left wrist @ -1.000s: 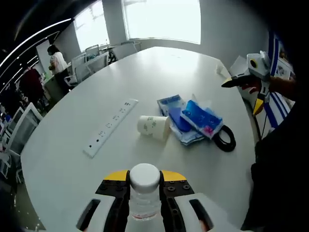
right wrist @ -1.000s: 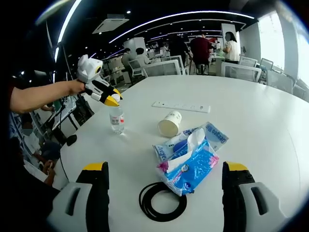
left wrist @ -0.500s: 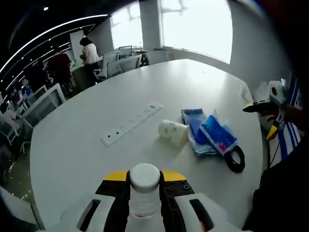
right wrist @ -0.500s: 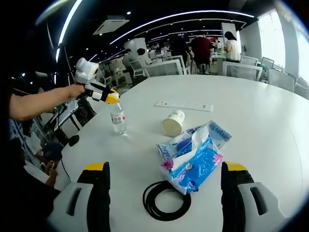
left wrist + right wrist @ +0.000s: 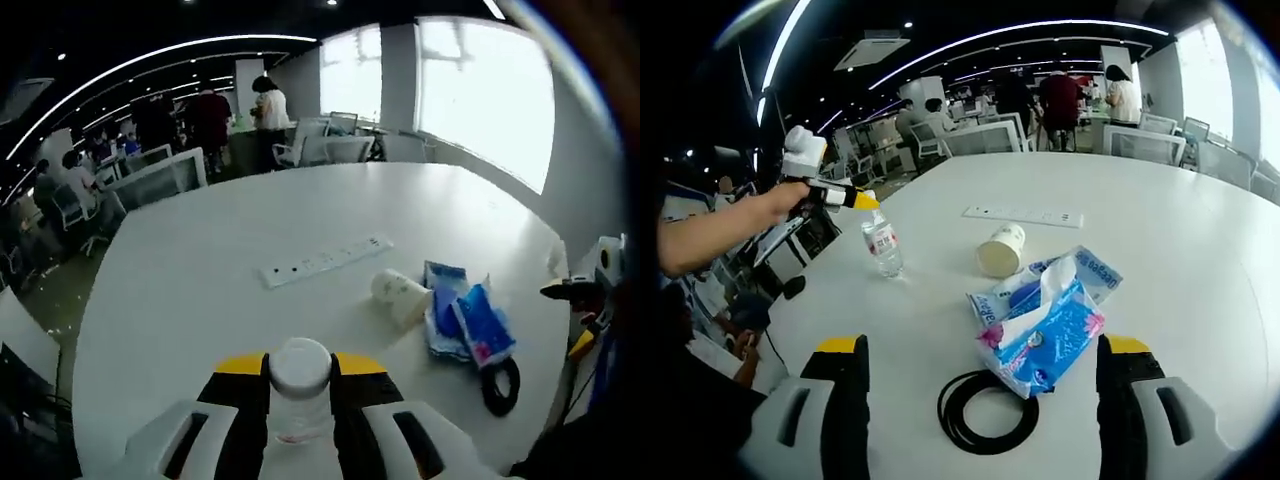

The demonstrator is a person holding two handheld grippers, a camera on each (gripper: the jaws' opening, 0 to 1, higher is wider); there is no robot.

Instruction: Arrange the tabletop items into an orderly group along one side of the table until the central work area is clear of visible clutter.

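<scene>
Left gripper (image 5: 301,400) is clamping a small clear water bottle (image 5: 301,392) by its neck, both jaws pressing against it just under the white cap; in the right gripper view the same bottle (image 5: 882,248) is leaning slightly, its base at or just above the white table (image 5: 1180,250), near the table's left edge. Whether the base is touching the surface cannot be told

Right gripper (image 5: 980,400) is standing wide open and holding nothing, its jaws straddling the near part of the clutter without contact. Between those jaws a coiled black cable (image 5: 987,411) is lying flat on the table. Just beyond it, a blue tissue pack (image 5: 1045,336) with a white sheet protruding is resting on top of a second blue-and-white packet (image 5: 1090,274). A paper cup (image 5: 1000,250) is lying on its side just left of the packets, mouth facing the near side. A white power strip (image 5: 1022,215) is lying farther back, well apart from the cup
</scene>
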